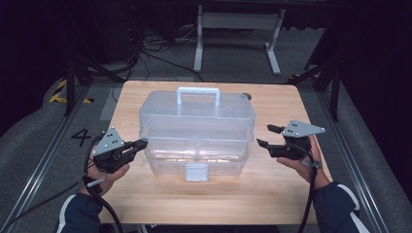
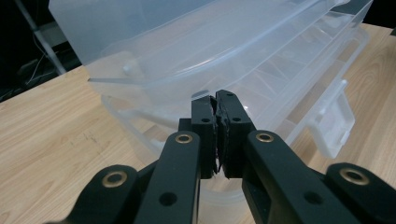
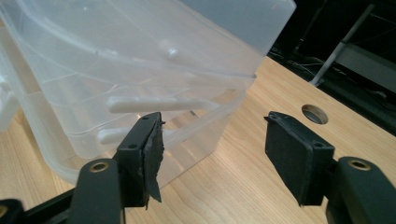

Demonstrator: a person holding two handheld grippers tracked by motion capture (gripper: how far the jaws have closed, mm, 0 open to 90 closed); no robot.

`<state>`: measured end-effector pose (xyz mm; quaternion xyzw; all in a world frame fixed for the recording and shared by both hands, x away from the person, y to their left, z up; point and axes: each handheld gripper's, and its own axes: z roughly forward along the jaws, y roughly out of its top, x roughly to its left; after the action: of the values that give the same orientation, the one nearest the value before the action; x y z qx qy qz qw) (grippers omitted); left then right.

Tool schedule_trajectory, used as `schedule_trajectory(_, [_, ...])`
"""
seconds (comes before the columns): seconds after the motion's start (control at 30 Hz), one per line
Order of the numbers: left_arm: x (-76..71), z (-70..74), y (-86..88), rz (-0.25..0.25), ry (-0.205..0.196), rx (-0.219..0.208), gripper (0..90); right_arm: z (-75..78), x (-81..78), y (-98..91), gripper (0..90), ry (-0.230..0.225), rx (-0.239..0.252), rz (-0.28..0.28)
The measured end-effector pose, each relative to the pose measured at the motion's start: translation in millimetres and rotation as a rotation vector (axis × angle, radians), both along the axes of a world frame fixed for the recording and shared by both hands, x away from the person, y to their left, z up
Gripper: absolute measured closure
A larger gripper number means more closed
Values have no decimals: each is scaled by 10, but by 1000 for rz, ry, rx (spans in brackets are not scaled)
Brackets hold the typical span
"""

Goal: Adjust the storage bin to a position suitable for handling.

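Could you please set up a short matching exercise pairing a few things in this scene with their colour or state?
Things:
1. left gripper
2. right gripper
3. storage box
4. table

States or colours:
A. light wood
B. jaws apart, nothing between them
C. clear plastic, with a white front latch
D. jaws closed together

Pairs: 1-D, 2-B, 3-C, 4-A

1 clear plastic box (image 1: 197, 131), 2 grippers (image 1: 141, 143) (image 1: 268, 136).
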<state>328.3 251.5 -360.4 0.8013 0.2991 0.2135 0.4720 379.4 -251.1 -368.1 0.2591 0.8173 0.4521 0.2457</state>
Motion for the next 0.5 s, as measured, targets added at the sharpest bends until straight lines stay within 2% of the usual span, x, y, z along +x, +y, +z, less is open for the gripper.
schedule_trajectory(0.13, [2, 25, -3, 1, -10, 4, 866, -61, 5, 95, 368, -2, -9, 3])
schedule_trajectory(0.17, [7, 29, 0, -1, -9, 2, 867, -62, 5, 114, 368, -18, 20, 4])
schedule_trajectory(0.33, [27, 37, 4, -2, -13, -7, 867, -55, 20, 151, 369, -50, 75, -21])
schedule_trajectory(0.5, [41, 35, 9, 4, -19, -4, 863, -43, 33, 179, 362, -79, 99, -34])
